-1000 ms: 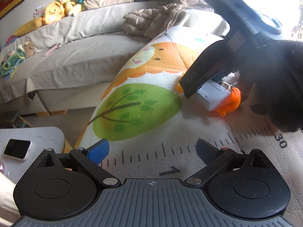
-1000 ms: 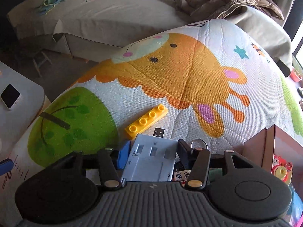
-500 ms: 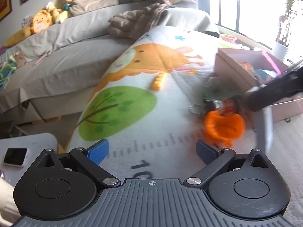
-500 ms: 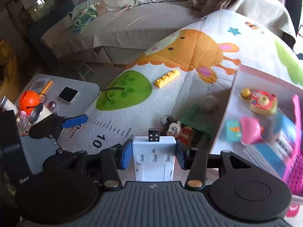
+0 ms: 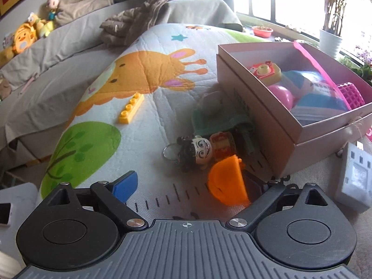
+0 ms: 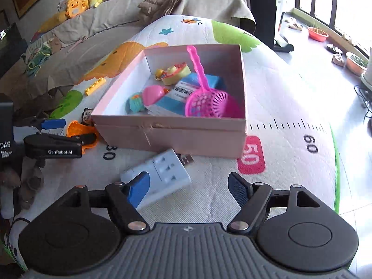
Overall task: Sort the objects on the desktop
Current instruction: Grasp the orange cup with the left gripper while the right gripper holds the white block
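Left gripper point(image 5: 189, 186): jaws wide — orange toy point(image 5: 226, 183) between them
Keychain doll point(image 5: 200, 151): beside pink box point(image 5: 276, 125)
Yellow brick point(image 5: 131, 108): apart — on mat point(image 5: 148, 139)

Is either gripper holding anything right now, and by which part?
Nothing is held. The right gripper is open, with the white USB charger lying loose on the mat. The left gripper is open by the orange toy.

The charger point(image 6: 160, 174) lies before the box point(image 6: 172, 134), on the mat point(image 6: 290, 162).
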### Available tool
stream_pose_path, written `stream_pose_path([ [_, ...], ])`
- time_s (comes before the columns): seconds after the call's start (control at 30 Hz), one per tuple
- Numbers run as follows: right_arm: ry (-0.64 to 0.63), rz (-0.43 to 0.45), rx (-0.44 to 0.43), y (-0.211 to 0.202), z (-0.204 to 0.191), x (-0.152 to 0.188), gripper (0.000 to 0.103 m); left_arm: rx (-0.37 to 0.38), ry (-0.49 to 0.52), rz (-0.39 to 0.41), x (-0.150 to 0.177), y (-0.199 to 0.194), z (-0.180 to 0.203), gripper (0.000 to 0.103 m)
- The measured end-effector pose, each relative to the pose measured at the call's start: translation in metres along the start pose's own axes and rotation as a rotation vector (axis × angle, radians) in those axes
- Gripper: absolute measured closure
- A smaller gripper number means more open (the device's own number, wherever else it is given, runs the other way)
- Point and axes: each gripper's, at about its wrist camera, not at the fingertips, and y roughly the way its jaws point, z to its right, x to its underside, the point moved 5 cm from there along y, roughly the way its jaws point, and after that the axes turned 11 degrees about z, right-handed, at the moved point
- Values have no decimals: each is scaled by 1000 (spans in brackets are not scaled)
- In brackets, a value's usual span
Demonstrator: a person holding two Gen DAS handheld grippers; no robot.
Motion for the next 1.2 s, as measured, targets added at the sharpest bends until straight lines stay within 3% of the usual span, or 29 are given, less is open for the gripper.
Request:
stream_pose_path([
  [0.03,-1,2,5,0,3,6,28,2,2,4,-1,-3,1,24],
  [0.1,-26,20,18,0,7,16,25,9,10,9,-1,-9,4,47],
  [0.2,-67,51,14,1,4,23,19,20,22,7,5,-21,9,69],
  [0.27,-95,70,-11,1,-3,25,14,55,24,3,13,-32,15,70],
  [0.4,-141,93,-63,7,-19,25,2,161,25,-4,30,-60,35,70],
  [0.47,-160,101,-91,14,-29,24,0,203,21,-8,37,-71,42,67],
  [0.57,-196,90,-122,29,-46,23,0,187,17,-9,41,-76,43,41],
  [0.63,-207,86,-113,42,-54,24,0,172,10,-14,41,-75,41,34],
  [0.77,-256,106,-66,41,-62,27,21,174,-1,-26,41,-75,40,22],
  [0.8,-252,100,-70,38,-61,29,22,181,3,-25,42,-76,42,18],
  [1.03,-220,77,-26,5,-42,51,23,210,2,-20,42,-69,64,18],
  [1.07,-214,72,-21,0,-39,54,23,207,8,-11,42,-69,67,21],
  [1.13,-211,66,-8,-9,-37,59,23,200,22,15,40,-70,72,36],
  [1.2,-216,73,5,-18,-35,63,23,204,38,22,39,-75,78,70],
])
